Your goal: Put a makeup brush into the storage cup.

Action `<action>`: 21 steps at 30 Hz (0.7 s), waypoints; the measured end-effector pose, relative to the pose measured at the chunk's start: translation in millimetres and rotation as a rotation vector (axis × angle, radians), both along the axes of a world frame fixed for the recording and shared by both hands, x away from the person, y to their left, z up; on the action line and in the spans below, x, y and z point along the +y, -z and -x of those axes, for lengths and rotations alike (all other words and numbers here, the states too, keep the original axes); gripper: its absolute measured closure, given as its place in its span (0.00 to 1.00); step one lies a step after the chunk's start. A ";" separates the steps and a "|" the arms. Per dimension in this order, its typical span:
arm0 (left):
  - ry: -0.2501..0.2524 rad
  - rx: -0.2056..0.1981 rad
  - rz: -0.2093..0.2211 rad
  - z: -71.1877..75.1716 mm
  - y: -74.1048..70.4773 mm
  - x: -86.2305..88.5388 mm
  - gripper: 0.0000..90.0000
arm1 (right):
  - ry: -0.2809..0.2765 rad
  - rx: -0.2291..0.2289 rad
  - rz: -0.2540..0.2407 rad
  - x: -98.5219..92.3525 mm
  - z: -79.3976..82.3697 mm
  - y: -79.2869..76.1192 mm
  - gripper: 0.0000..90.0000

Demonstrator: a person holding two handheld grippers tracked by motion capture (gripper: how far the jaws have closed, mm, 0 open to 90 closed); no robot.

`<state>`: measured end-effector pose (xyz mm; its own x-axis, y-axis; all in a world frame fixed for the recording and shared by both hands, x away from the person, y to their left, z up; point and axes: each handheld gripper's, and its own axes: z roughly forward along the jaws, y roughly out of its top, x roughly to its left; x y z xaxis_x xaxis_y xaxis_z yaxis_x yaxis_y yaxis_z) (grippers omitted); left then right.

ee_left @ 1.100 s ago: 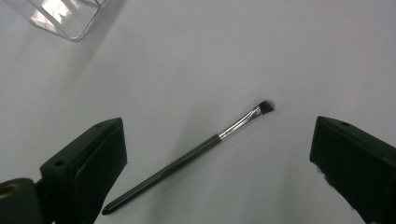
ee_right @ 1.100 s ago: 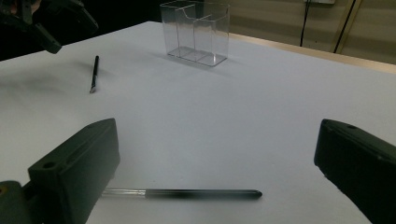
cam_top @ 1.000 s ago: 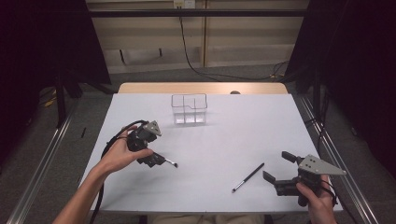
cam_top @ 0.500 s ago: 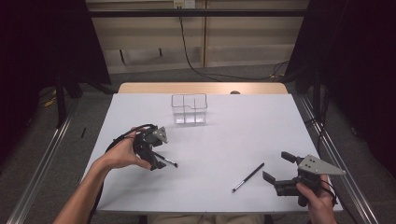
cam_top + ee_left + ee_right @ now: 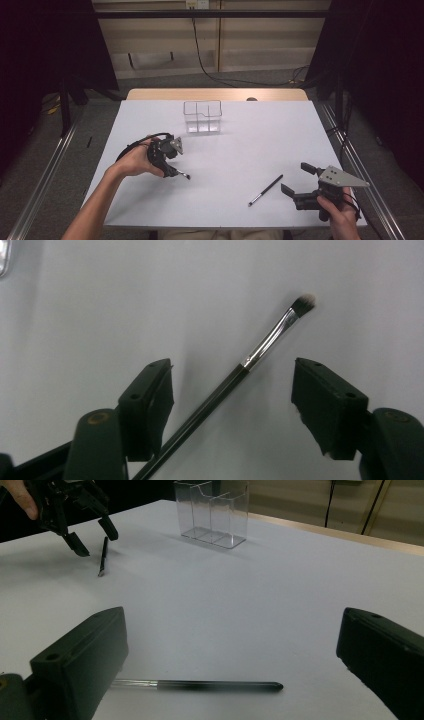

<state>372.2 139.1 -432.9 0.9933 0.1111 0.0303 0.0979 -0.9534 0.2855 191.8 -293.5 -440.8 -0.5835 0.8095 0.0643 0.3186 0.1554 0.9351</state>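
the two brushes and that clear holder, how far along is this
Done: nothing yet; the clear holder looks empty. In hand: the left gripper is open with its jaws on either side of a brush lying on the table, not clamped. The right gripper is open too, the second brush lying between its jaws. Left, judging by the layout: probably grip both and carry them to the holder.

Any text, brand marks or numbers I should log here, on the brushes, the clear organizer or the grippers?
None can be read.
Left brush: plain black handle and silver ferrule, no print visible.
Right brush: plain handle, no print visible.
Clear organizer: no label.
Left gripper and right gripper, both open: no markings on the jaws.
Wall outlet: too small to tell.
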 end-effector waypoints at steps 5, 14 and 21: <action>0.024 -0.011 -0.039 0.2 2.6 -3.7 0.41 | 0.000 -0.001 -0.001 -0.2 0.5 -0.2 0.00; 0.030 0.028 -0.079 -5.4 12.8 -9.0 0.51 | 0.001 0.003 0.003 0.3 -0.4 0.3 0.00; 0.054 0.082 -0.154 -7.4 12.8 -19.1 0.67 | 0.002 0.003 0.001 -0.6 -0.1 0.3 0.00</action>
